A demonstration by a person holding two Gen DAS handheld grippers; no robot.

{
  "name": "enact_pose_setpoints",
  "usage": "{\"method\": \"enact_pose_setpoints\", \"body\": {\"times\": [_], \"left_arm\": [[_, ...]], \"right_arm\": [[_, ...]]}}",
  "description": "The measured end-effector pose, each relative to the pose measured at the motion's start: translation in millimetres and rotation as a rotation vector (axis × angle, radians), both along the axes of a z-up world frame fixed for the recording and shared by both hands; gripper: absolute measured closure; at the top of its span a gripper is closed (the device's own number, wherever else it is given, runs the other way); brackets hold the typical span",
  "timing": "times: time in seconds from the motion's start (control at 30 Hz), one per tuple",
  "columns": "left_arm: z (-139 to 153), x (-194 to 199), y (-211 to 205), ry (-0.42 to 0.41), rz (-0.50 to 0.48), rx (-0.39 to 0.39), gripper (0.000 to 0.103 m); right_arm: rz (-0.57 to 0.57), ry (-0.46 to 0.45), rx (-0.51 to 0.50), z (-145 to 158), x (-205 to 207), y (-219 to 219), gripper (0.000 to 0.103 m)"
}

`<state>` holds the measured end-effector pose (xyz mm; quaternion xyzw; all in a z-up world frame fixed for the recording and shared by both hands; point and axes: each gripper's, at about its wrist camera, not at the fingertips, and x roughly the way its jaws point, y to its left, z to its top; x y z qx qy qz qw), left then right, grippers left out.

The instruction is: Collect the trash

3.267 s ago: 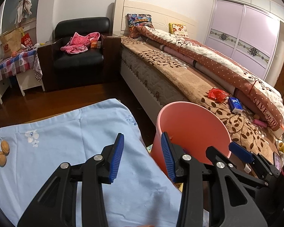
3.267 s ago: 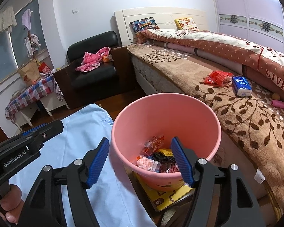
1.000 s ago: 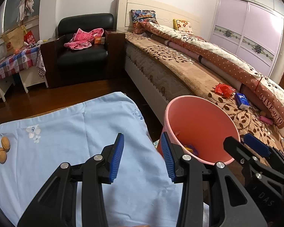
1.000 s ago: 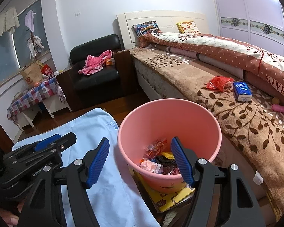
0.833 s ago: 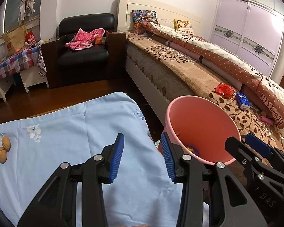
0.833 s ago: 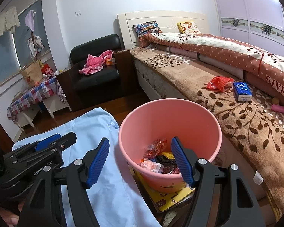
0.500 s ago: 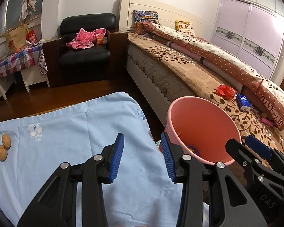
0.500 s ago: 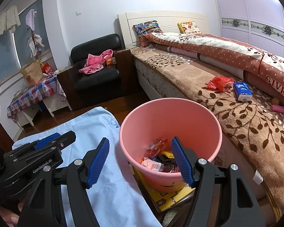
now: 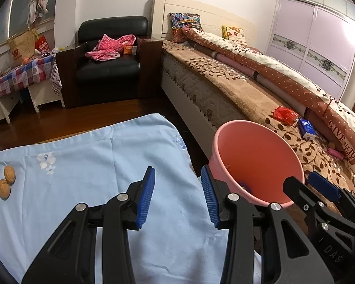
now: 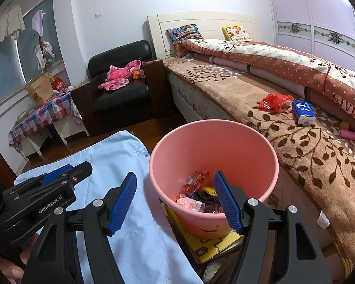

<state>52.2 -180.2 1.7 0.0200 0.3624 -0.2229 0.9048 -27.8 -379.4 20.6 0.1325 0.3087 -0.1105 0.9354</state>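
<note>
A pink bucket (image 10: 248, 142) (image 9: 260, 151) stands between the table and the bed, with several crumpled wrappers (image 10: 196, 184) at its bottom. My right gripper (image 10: 177, 201) hovers open over the bucket's near rim, nothing between its blue pads. My left gripper (image 9: 178, 196) is open and empty above the light blue tablecloth (image 9: 82, 165), just left of the bucket. Two walnuts (image 9: 6, 181) lie at the cloth's far left edge. On the bed's brown blanket lie a red wrapper (image 10: 274, 101) (image 9: 285, 114) and a blue tissue pack (image 10: 303, 112) (image 9: 306, 127).
A yellow booklet (image 10: 208, 246) lies under the bucket. The bed (image 10: 307, 161) runs along the right, with a pink tube (image 10: 351, 135) near the quilt. A black armchair (image 9: 108, 68) with pink clothes stands behind, and a checked side table (image 9: 16, 75) at the far left.
Since about three seconds ago both views have pulled back a little from the bucket. Over the last second nothing has visibly moved, and both grippers stay open.
</note>
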Motion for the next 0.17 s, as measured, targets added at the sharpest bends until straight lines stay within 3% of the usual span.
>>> {"method": "enact_pose_setpoints", "body": {"times": [0.17], "left_arm": [[-1.0, 1.4, 0.2, 0.006, 0.001, 0.000, 0.062]], "right_arm": [[0.003, 0.006, 0.003, -2.0, 0.7, -0.1, 0.036]]}}
